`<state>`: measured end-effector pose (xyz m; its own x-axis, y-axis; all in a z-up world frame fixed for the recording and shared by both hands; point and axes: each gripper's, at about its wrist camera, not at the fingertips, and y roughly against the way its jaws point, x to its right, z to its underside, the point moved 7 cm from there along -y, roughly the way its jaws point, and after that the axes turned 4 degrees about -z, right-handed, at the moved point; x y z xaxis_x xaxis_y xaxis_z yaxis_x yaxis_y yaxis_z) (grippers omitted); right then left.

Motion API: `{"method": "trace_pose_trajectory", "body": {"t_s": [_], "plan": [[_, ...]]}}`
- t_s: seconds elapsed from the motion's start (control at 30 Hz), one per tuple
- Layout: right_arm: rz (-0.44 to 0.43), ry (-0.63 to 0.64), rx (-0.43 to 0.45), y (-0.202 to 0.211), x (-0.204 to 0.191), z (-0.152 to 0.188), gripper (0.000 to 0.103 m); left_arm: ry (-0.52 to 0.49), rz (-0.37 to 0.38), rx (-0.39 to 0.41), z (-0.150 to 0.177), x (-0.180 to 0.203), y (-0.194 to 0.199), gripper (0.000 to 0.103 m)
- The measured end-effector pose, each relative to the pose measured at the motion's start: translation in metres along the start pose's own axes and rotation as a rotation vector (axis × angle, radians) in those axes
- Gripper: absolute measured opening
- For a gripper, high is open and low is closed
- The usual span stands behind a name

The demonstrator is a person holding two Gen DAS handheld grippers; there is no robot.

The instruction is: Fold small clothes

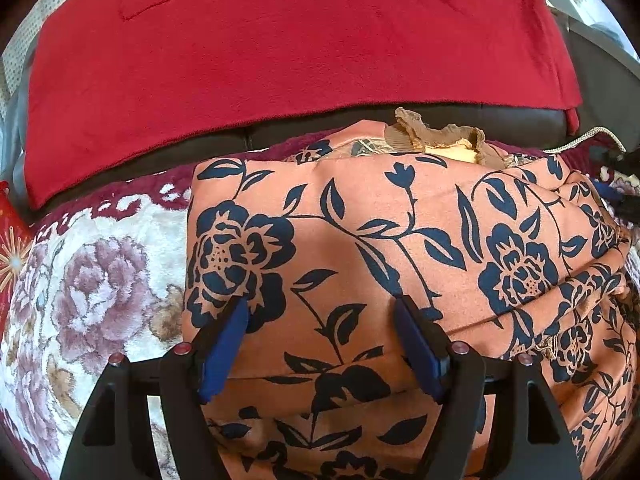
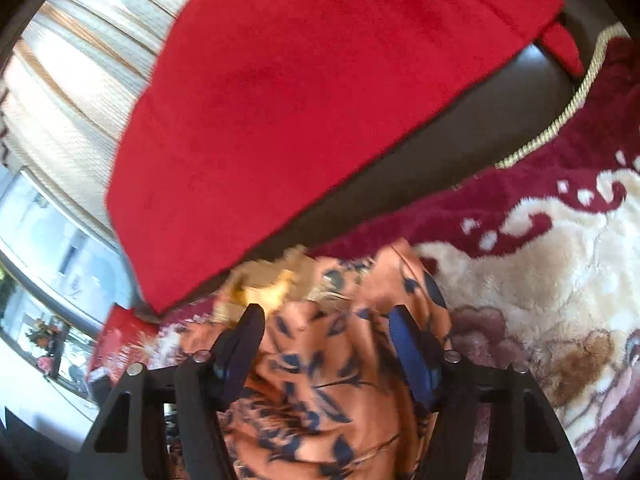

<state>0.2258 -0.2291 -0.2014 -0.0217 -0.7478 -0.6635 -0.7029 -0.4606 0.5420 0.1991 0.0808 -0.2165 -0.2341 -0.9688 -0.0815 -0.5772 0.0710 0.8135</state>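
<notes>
An orange garment with a dark blue flower print (image 1: 360, 240) lies folded on a plush floral blanket (image 1: 100, 280). A tan frilled collar (image 1: 436, 132) shows at its far edge. My left gripper (image 1: 322, 304) is open, its blue-padded fingers (image 1: 228, 340) spread just over the garment's near part. In the right wrist view the same garment (image 2: 320, 380) lies bunched between the fingers of my right gripper (image 2: 328, 312), which is open; the view is blurred.
A red plush cover (image 1: 280, 52) hangs over a dark sofa back (image 1: 500, 120) behind the garment. The blanket has a maroon border with gold cord (image 2: 560, 120). Curtains and a window (image 2: 60, 160) are at the left.
</notes>
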Motion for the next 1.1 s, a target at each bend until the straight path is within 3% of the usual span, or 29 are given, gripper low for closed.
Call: {"method": "trace_pose_trajectory", "body": {"t_s": [0.07,0.1,0.2,0.33,0.53,0.63,0.73,0.83,0.97,1.03,1.1], "plan": [[0.014,-0.003,-0.037,-0.012,0.004,0.004,0.063,-0.001,0.002,0.001,0.0,0.0,-0.001,0.076],[0.014,0.004,-0.052,-0.017,0.004,0.006,0.056,-0.002,0.002,0.001,0.0,0.0,-0.001,0.076],[0.049,0.062,-0.098,-0.03,-0.003,0.014,0.022,0.0,0.0,0.001,0.0,0.0,0.0,0.076],[0.113,0.203,-0.036,-0.015,-0.033,0.014,0.005,0.002,0.002,0.0,0.0,0.0,0.0,0.076],[0.111,0.254,0.148,0.044,-0.054,0.0,0.005,0.064,-0.008,0.064,-0.01,-0.008,0.012,0.076],[0.184,0.182,0.159,0.041,-0.025,-0.006,0.004,0.096,-0.035,0.104,-0.015,-0.014,0.019,0.076],[0.244,0.067,0.133,0.024,0.019,-0.009,0.005,0.066,-0.045,0.041,-0.009,-0.009,0.006,0.076],[0.185,-0.044,0.096,0.018,0.038,-0.009,0.008,0.054,-0.04,0.032,-0.006,-0.005,0.002,0.076],[0.061,0.083,0.122,0.033,-0.012,-0.008,0.008,0.026,-0.035,0.08,-0.013,0.0,0.016,0.076],[-0.008,0.141,0.054,0.026,-0.041,0.006,0.008,0.022,-0.052,0.063,-0.012,0.001,0.014,0.076],[0.01,0.224,-0.023,0.013,-0.06,0.027,0.008,0.02,-0.06,0.009,-0.006,0.003,0.006,0.076]]}}
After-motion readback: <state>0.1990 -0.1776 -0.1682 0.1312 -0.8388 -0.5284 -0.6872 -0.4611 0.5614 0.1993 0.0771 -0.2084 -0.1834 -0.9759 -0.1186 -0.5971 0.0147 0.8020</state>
